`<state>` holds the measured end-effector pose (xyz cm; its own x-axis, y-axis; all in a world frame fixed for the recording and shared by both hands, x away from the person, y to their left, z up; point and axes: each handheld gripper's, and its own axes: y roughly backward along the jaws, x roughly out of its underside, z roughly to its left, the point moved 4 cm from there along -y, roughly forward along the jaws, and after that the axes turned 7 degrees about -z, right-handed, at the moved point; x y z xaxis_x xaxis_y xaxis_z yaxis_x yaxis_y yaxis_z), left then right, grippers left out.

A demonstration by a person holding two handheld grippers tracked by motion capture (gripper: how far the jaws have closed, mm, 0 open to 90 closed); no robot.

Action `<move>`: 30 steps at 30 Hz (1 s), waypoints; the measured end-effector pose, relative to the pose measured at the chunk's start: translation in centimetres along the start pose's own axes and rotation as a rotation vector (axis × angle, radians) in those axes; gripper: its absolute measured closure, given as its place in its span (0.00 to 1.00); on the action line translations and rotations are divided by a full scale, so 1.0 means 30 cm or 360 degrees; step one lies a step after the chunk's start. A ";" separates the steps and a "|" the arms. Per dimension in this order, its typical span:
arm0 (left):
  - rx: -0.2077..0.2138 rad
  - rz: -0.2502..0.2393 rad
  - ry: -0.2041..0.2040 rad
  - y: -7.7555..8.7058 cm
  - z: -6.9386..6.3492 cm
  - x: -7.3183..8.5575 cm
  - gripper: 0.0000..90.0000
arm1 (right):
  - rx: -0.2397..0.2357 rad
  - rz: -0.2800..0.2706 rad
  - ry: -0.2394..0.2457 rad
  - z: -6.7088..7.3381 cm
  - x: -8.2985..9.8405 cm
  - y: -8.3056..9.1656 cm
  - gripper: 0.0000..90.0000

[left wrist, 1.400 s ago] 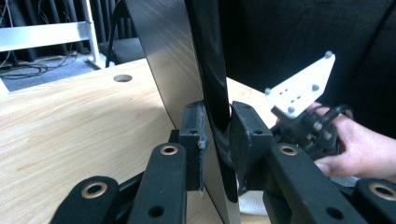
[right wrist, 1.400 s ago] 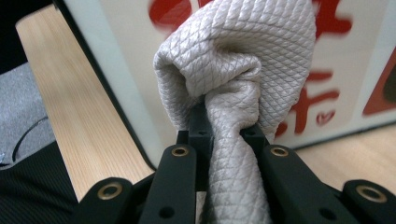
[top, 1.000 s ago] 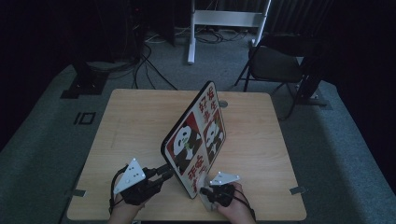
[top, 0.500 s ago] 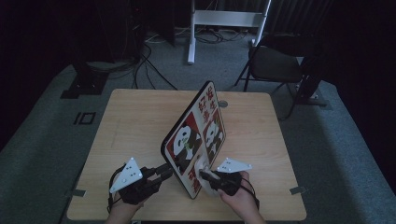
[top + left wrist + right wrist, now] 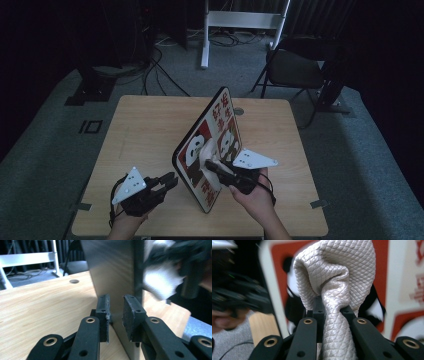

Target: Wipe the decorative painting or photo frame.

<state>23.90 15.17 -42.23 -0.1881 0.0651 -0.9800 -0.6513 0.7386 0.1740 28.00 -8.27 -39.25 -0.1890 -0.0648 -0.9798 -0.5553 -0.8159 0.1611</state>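
Dim room, most light falls on the desk [image 5: 150, 125]: pale wood-grain top, square, with a round cable hole [image 5: 238, 111] near its far edge. Grey carpet floor [image 5: 45, 165] all round, tape marks beside the desk's near corners. Behind the desk: black folding chair [image 5: 292, 67] at right, white metal stand frame [image 5: 240, 20] in the middle, tangle of black cables [image 5: 155, 55] on the carpet at left. A flat dark base plate [image 5: 90, 92] sits left of the desk. Back wall too dark to read.
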 end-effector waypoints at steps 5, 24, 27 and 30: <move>-0.0020 0.0015 0.0025 -0.023 0.007 -0.001 0.83 | -0.0097 -0.0092 0.0023 0.059 -0.084 -0.033 0.90; 0.0043 0.0043 0.0007 -0.051 -0.021 -0.011 0.83 | -0.0126 -0.0055 0.0148 0.134 -0.067 -0.078 0.89; 0.0056 0.0050 -0.0004 -0.057 -0.028 -0.012 0.83 | -0.0112 -0.0017 0.0149 0.129 -0.027 -0.062 0.89; 0.0061 0.0045 -0.0002 -0.062 -0.035 -0.014 0.83 | -0.0096 0.0026 0.0127 0.113 0.020 -0.046 0.89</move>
<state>24.40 13.08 -42.05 -0.2052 0.0870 -0.9748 -0.6172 0.7615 0.1979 25.91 -5.25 -39.65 -0.1310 -0.1220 -0.9839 -0.5023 -0.8474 0.1719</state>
